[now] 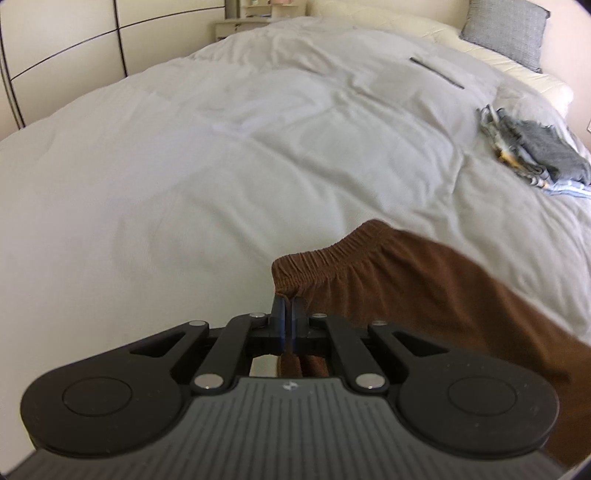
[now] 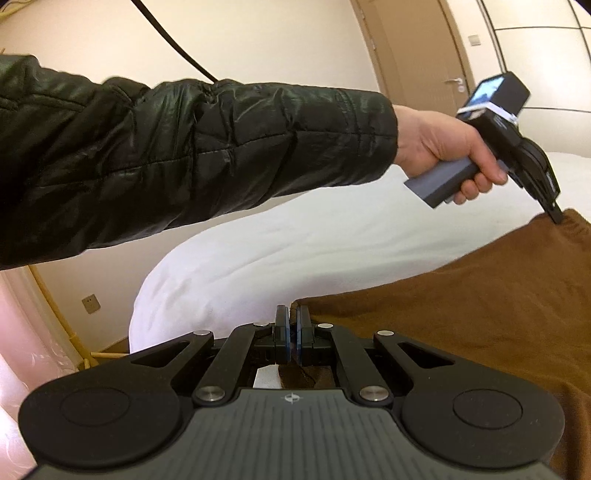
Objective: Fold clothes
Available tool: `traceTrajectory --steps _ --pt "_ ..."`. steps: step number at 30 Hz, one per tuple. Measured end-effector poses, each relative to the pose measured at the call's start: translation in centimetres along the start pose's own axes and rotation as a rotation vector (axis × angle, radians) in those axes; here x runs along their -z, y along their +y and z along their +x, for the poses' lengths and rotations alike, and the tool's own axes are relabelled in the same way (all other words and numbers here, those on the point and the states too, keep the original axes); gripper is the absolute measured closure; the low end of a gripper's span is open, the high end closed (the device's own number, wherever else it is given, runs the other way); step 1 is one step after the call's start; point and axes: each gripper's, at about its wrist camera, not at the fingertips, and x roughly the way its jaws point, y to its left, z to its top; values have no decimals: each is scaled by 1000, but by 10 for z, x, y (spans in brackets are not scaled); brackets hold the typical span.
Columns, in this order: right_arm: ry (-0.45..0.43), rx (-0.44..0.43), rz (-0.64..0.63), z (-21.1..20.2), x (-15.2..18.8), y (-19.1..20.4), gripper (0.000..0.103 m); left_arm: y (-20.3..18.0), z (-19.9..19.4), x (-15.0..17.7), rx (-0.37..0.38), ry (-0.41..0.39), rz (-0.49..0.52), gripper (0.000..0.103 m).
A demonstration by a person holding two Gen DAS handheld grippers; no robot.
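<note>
A brown garment with an elastic waistband is held up over the bed. My left gripper is shut on the waistband's corner, and cloth shows behind its jaws. In the right wrist view the same brown garment stretches to the right. My right gripper is shut on its near edge. The left gripper also shows there, held by a hand in a black jacket sleeve, pinching the garment's far corner.
A wide white duvet covers the bed. A pile of grey and blue clothes lies at the bed's right side. A grey pillow rests at the head. Wardrobe doors stand left. A door is behind.
</note>
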Motion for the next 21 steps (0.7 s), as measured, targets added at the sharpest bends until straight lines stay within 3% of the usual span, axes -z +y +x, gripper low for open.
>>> traceTrajectory --steps 3,5,6,9,15,21 --pt "51 6 -18 19 3 2 98 -1 4 11 -40 22 20 99" --pt "87 -3 -24 29 7 4 87 -2 -4 17 -46 19 15 94" --pt "93 -7 -24 29 8 5 85 -3 -11 20 -51 14 10 87" --pt "81 5 -44 20 9 12 82 -3 -36 31 -74 -2 -5 82" --pt "62 107 -79 -10 17 31 78 -18 -111 67 -119 -55 -66 80" --pt "73 226 -89 -42 32 46 76 -40 -174 133 -115 -85 -166 76"
